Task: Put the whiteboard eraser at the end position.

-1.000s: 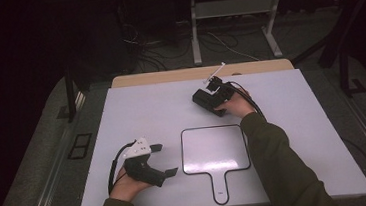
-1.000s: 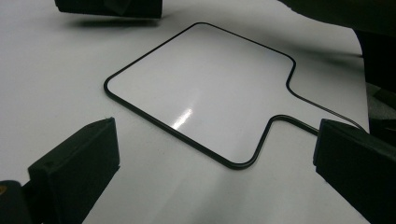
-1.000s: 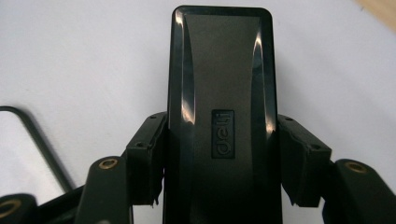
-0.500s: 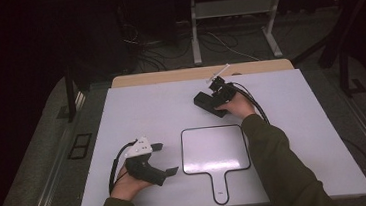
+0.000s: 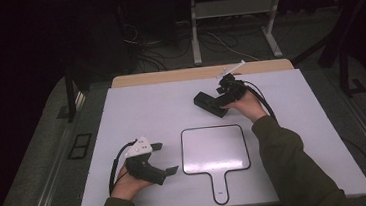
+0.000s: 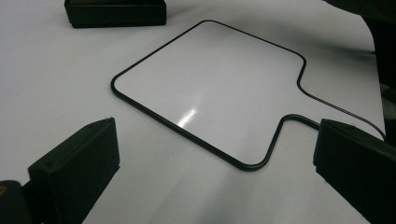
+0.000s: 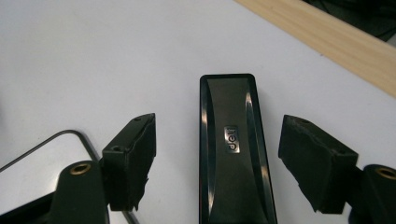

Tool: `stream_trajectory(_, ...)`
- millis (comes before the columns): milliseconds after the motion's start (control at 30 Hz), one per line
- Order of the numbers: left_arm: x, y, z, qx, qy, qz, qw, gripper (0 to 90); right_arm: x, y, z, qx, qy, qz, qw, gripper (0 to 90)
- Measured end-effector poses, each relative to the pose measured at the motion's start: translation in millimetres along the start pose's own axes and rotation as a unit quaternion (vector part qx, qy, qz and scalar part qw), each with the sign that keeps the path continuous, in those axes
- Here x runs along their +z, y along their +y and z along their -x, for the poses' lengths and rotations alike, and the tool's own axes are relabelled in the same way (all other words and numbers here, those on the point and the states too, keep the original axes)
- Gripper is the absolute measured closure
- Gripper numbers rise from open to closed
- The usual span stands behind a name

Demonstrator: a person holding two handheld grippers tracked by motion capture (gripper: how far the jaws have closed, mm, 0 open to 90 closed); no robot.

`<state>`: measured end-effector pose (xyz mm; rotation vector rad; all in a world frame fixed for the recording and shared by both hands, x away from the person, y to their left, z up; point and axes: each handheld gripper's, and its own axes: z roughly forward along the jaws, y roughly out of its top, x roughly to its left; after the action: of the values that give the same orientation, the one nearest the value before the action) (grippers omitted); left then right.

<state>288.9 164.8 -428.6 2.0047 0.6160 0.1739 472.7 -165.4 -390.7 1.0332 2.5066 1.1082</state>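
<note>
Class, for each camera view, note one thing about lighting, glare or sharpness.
High view: the white table is lit, the floor beyond it nearly black. Left gripper view: a bright glare spot sits on the handled whiteboard; the near fingers look soft. Right gripper view: light streaks run along the glossy black eraser.

So the paddle-shaped board [image 5: 215, 149] lies flat on the table [image 5: 146, 106], bottom centre of the high view, handle toward the near edge. The eraser [image 5: 210, 104] lies on the table above it, upper middle. Left gripper [image 5: 162, 159] sits just left of the board, right gripper [image 5: 206, 103] over the eraser.
</note>
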Motion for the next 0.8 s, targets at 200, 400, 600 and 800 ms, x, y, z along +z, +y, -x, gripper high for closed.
stream_trajectory(200,-0.9,-0.4,1.4,0.001,0.004,-0.001,1.0000,0.0,-16.3,-7.2,-3.6,-0.001,-0.003,0.026,0.9997,23.6)
stream_trajectory(400,-3.0,-1.6,2.7,0.002,0.002,-0.004,1.0000,0.0,-25.6,-15.5,-8.0,-0.006,-0.003,0.031,0.9995,19.3)
stream_trajectory(600,-4.0,-2.1,3.8,0.002,0.002,-0.003,1.0000,0.0,-36.5,-27.1,-12.4,-0.009,-0.009,0.048,0.9988,16.6)
stream_trajectory(800,-5.3,-3.3,3.3,0.001,0.003,-0.003,1.0000,0.0,-46.9,-38.7,-18.4,-0.009,-0.013,0.063,0.9979,16.5)
